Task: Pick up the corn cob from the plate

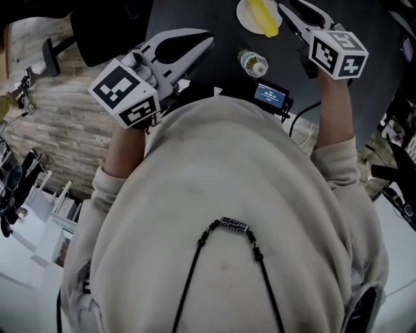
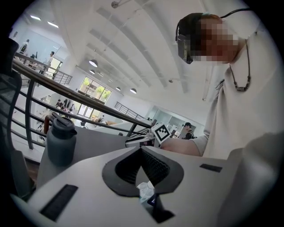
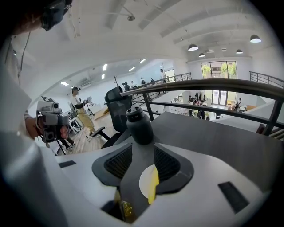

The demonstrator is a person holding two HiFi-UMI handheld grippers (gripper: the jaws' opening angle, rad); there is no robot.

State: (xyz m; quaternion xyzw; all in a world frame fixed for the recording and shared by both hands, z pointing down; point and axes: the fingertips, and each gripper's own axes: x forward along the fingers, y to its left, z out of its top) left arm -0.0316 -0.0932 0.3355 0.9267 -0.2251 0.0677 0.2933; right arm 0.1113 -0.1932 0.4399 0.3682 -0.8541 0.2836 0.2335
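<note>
Reaching is as far as we judge the task has got: the corn cob (image 1: 263, 16) lies untouched on its plate (image 1: 244, 17), at the far side of the dark desk (image 1: 224, 62), and the grasp and the lift are both left to do.

Our right tongs (image 1: 286, 12) hang just beside the plate, pointing down at it, their jaws standing partly apart with nothing gripped. In the right gripper view the plate and cob show through the gap between the jaws, so the line looks good to us. We would expect to open a little wider before closing round the cob.

Our left tongs (image 1: 209, 39) wait well to the left of the plate, the tips drawn together and holding nothing.

The cob is a smooth, bright yellow cylinder, rounded at the ends, lying diagonally across a small, round, pale plate with a shallow rim. It may roll when touched. The desk is matte and dark grey. The jaws are white moulded plastic, bowed in shape, with black ribbed pads on their inner faces.

Nearer us than the plate stands a small clear bottle (image 1: 252, 63). Beyond the plate, the right gripper view shows a dark, matte flask (image 3: 140, 126) with a lid.
</note>
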